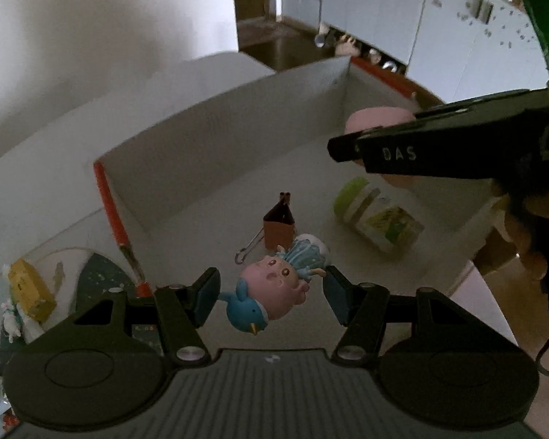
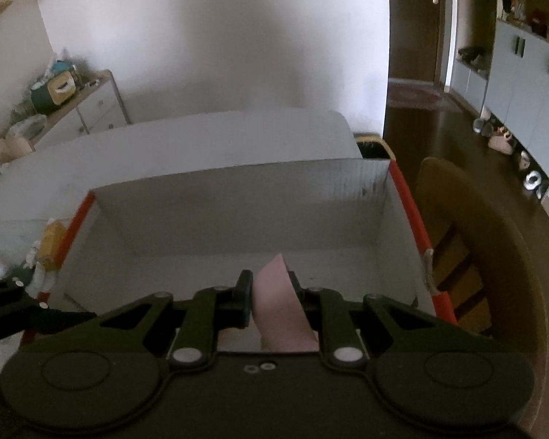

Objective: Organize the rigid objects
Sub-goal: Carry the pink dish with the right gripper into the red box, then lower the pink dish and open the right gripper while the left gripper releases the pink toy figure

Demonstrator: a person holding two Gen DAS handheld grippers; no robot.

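Two things were in my grip at that moment: my left tool (image 1: 271,294) pinched a pink-faced figurine with a blue bird (image 1: 271,289) between its pads, low over the white box (image 1: 238,117), and my right tool (image 2: 271,292) was pressed tight on a thin pink piece (image 2: 280,311), hanging over the same box. From the left view that pink thing (image 1: 377,119) looked like a rounded pink dish or lid, but I could not say which.

Already lying on the box floor were a brown binder clip (image 1: 278,228) and a jar with a green lid (image 1: 377,216), tipped on its side, apart from each other. So I judged the sorting partly done, with both carried pieces not yet set down.

More remained outside: a yellow pack (image 1: 31,287) and a small white toy (image 1: 11,320) sat on the bench beside the box's orange edge (image 1: 113,212).

Much was hidden. My own right tool covered most of the pink piece, the box's near wall was cut off, and the bench clutter at the left was too blurred to name.
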